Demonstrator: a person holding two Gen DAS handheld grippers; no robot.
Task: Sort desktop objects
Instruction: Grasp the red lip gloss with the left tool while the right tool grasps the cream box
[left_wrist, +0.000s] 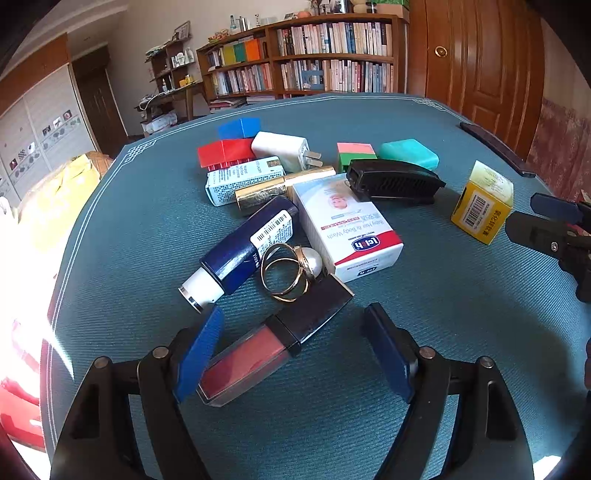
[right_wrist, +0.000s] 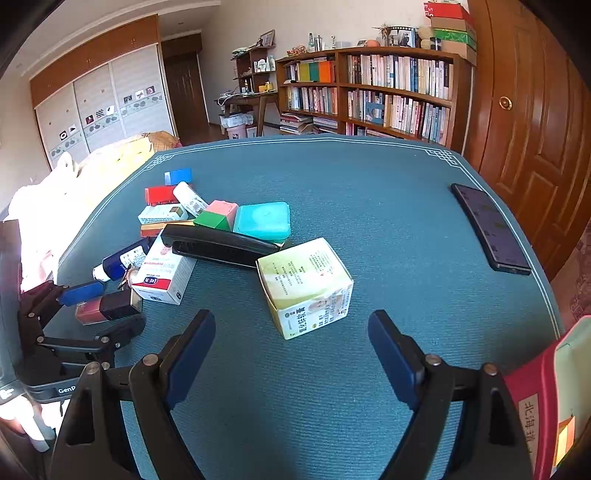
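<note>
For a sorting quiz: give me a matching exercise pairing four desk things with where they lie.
Things:
1. lip gloss
2. yellow box
3. phone
4. blue block

Places:
A. far end of the pile
B. between the left claw's fingers
C. alone by the right table edge
D. just ahead of the open right claw

Pairs: 1-B, 2-D, 3-C, 4-A

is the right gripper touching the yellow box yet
Apart. In the right wrist view, bare teal tablecloth shows between the open right gripper and the yellow box, which sits just ahead of the fingertips.
</note>
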